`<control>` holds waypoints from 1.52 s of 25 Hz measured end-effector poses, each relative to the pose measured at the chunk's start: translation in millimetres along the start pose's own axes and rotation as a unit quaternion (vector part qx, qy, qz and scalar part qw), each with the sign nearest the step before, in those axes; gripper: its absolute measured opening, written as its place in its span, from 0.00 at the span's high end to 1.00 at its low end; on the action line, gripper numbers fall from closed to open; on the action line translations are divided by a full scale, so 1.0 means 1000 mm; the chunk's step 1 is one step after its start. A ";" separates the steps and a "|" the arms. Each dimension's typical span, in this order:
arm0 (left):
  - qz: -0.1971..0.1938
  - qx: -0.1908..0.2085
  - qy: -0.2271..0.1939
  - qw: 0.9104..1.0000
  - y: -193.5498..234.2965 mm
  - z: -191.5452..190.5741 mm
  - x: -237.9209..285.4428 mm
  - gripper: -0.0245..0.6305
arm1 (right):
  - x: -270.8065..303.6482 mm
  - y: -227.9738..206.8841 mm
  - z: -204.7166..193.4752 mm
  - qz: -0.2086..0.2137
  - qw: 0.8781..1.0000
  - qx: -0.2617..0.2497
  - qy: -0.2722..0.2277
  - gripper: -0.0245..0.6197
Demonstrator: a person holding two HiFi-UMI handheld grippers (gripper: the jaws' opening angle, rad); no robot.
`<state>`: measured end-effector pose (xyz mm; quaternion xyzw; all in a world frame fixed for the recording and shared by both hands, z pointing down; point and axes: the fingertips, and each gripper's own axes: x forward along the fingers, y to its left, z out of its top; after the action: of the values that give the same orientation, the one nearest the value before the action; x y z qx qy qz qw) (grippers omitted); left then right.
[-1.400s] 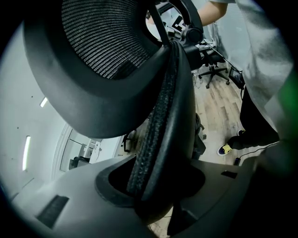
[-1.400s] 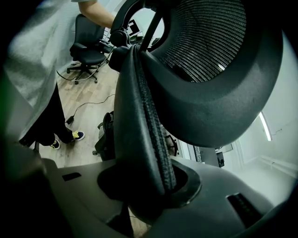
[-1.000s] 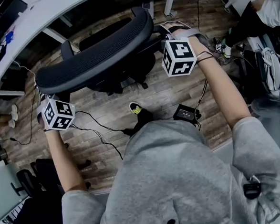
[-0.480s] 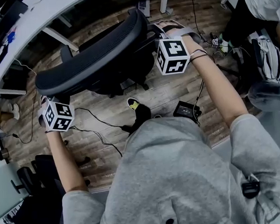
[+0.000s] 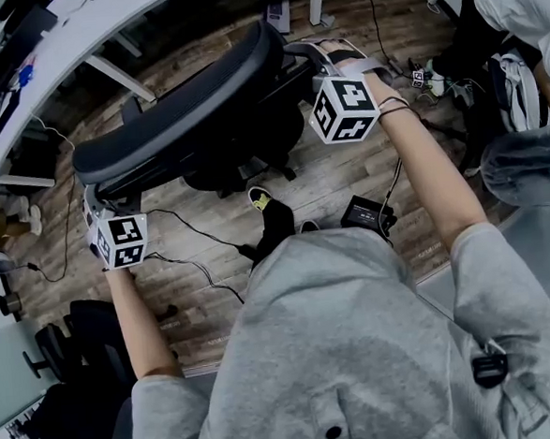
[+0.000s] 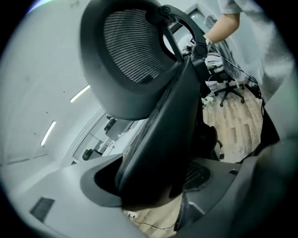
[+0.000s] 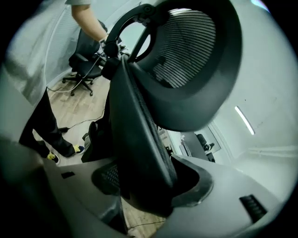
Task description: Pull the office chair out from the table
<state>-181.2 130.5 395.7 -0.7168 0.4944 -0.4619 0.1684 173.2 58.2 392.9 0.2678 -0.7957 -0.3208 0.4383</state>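
The black mesh-backed office chair (image 5: 183,117) stands on the wooden floor a little out from the curved white table (image 5: 75,40). My left gripper (image 5: 94,206) is at the left end of the backrest and my right gripper (image 5: 306,60) at its right end. In the left gripper view the backrest's edge (image 6: 163,135) runs between the jaws of the left gripper (image 6: 153,186). In the right gripper view the same backrest (image 7: 139,135) lies between the jaws of the right gripper (image 7: 149,186). Both pairs of jaws have just been opening and stand wide around the edge.
Cables and a black box (image 5: 364,219) lie on the floor by my foot (image 5: 262,201). Another person (image 5: 513,0) and a backpack (image 5: 521,84) are at the upper right. A second office chair (image 5: 77,340) stands at the lower left.
The chair back has swung and come away from the table with both grippers. The left gripper has moved lower in the picture and rolled.
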 end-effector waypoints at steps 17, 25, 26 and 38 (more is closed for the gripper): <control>0.068 -0.374 -0.116 0.918 -0.078 0.042 -0.142 0.90 | -0.138 0.049 0.034 -0.082 0.930 0.328 -0.143 0.87; 0.057 -0.365 -0.156 0.916 -0.085 0.084 -0.161 0.94 | -0.163 0.065 0.074 -0.076 0.888 0.413 -0.187 0.89; 0.056 -0.365 -0.156 0.916 -0.086 0.083 -0.164 0.94 | -0.165 0.066 0.077 -0.076 0.885 0.419 -0.189 0.89; 0.053 -0.388 -0.145 0.909 -0.094 0.053 -0.208 0.94 | -0.187 0.094 0.132 -0.063 0.872 0.444 -0.198 0.89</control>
<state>-102.4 341.6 330.9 -0.7575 0.6420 -0.1150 -0.0283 132.8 288.3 310.7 0.4143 -0.9060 -0.0071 0.0862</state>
